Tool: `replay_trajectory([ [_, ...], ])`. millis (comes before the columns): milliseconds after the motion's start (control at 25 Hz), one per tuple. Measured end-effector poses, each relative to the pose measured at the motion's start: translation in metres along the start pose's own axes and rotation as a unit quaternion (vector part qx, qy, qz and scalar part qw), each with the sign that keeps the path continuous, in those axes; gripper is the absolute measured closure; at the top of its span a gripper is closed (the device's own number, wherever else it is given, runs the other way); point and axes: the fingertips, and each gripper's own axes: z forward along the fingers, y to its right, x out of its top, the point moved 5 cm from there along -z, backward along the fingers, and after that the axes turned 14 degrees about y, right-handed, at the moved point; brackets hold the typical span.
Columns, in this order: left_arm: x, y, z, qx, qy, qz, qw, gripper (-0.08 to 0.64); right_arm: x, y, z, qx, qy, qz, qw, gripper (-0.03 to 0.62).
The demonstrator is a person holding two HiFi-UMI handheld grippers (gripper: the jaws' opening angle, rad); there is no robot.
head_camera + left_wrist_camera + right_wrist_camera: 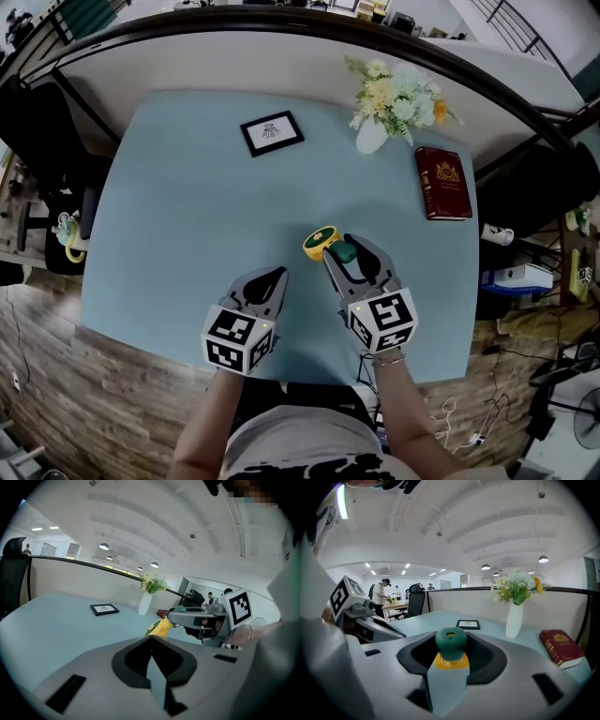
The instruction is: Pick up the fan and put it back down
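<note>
The fan point(321, 242) has a round yellow head and a green handle point(451, 641). My right gripper point(344, 249) is shut on that green handle, with the yellow head sticking out to the upper left, low over the light-blue table point(187, 234). Whether the fan touches the tabletop I cannot tell. In the left gripper view the fan point(159, 626) shows ahead with the right gripper point(199, 617) clamped on it. My left gripper point(278, 274) hovers to the fan's left, its jaws together with nothing between them point(151, 644).
A framed picture point(272, 132) lies at the table's back. A white vase of flowers point(373, 131) stands back right, a dark red book point(442, 182) beside it. A black chair point(37, 122) stands off the left edge. Cables lie on the floor at right.
</note>
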Motion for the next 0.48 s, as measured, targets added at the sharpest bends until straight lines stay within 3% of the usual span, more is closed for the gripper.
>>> replay_trajectory([
  [280,-0.016,-0.009,0.008,0.005,-0.024,-0.007,0.9997,0.549,-0.038,-0.005,0.016,0.019,-0.041,0.012,0.999,0.413],
  [480,-0.024,-0.011,0.012,0.009,-0.032,-0.011,0.9994,0.549,-0.044,-0.001,0.024,0.016,-0.03,0.018,0.999,0.413],
])
